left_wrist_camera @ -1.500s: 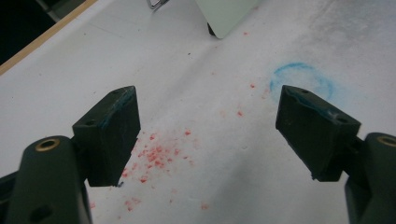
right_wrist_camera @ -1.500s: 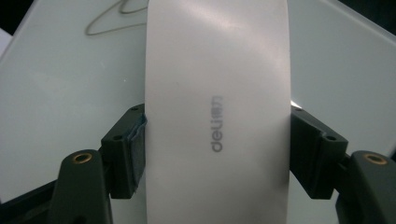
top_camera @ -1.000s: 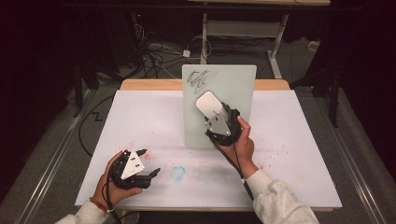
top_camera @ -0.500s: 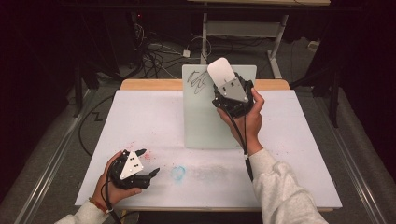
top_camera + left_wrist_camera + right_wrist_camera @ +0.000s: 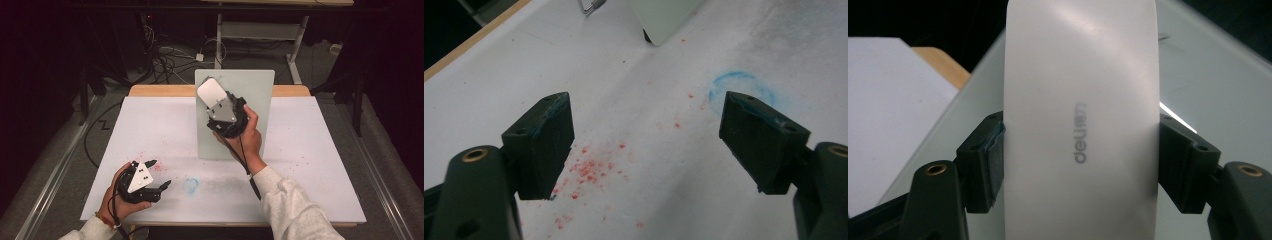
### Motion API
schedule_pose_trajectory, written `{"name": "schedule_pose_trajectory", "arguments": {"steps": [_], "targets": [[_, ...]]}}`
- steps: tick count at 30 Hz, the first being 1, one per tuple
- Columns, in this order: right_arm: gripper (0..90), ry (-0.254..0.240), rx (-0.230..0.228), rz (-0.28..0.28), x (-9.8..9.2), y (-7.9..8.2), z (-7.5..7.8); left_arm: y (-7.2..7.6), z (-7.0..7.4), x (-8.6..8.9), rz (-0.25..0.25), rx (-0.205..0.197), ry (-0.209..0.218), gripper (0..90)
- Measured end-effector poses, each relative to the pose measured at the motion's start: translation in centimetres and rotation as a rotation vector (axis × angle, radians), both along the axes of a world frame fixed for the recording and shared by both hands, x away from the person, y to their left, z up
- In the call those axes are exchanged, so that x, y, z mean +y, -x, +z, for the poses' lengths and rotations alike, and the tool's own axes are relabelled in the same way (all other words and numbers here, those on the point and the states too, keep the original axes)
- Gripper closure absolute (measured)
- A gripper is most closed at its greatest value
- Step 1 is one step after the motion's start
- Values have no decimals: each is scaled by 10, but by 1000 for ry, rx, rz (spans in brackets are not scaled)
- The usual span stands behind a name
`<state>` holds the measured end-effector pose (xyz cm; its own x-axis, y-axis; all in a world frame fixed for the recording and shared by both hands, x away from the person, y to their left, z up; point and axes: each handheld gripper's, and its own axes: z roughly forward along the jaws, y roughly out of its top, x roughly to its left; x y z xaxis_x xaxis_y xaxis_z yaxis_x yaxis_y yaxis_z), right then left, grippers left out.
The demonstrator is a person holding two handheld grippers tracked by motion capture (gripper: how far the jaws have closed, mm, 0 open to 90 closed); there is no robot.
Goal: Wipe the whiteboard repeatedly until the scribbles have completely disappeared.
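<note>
My right gripper is clamped on a white eraser block, one jaw pressed to each long side, the printed logo facing the camera. I judge the step in hand to be wiping the pale green board that stands propped on the white table, and the eraser sits at the board's upper left, near its top edge. To do it well I would keep the flat face square against the board, press lightly so the propped panel does not tip back, and sweep in overlapping passes toward the faint dark marks I can see at the right in the right gripper view. My left gripper rests low on the table with its jaws wide apart and empty, over red specks and beside a blue smudge; it could steady the board's foot if needed.
</note>
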<state>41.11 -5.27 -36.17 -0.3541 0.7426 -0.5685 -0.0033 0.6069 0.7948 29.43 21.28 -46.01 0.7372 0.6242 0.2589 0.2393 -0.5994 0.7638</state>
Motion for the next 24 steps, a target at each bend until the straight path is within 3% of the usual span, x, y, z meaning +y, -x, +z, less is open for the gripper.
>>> {"name": "schedule_pose_trajectory", "arguments": {"steps": [4,6,8,13,16,21,24], "targets": [[308,32,2,15,5,3,-7,0,0,0,-1,0,-2,211],[309,18,13,23,2,2,-3,0,0,0,-1,0,-2,211],[309,16,-13,-10,-3,-1,4,0,0,0,0,1,-1,211],[309,-61,-38,-84,-25,-12,31,0,0,0,1,3,0,211],[309,-104,-29,-94,-32,-14,38,0,0,0,1,3,2,210],[309,-40,-36,-76,-17,-8,20,0,0,0,-2,4,-1,210],[309,-3,-16,-40,-8,-2,3,0,-1,0,-2,4,-2,211]]}}
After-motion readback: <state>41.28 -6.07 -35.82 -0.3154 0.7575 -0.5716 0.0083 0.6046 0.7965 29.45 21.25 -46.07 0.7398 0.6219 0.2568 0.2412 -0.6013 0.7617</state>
